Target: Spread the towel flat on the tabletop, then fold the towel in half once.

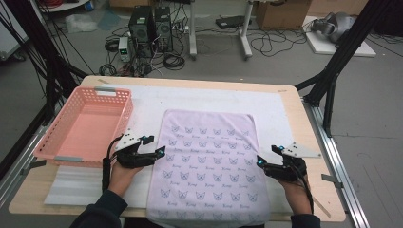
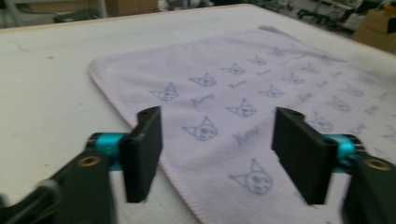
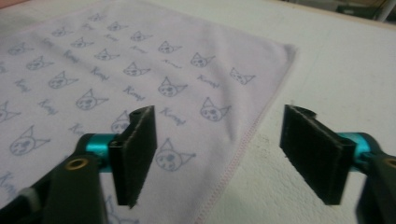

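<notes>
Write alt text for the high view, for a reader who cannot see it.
A pale lilac towel printed with cat faces lies flat on a white-covered table, its near edge hanging over the table's front. A person's two hand-held grippers, left and right, sit open at the towel's side edges. A pink basket stands at the left.

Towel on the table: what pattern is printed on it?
Pale lilac towel with rows of small blue cat-face outlines and script lettering; clearest in the right gripper view.

a lab: computer towers (image 1: 151, 27), tangled floor cables (image 1: 266, 45), black rig frames (image 1: 338, 57)
</notes>
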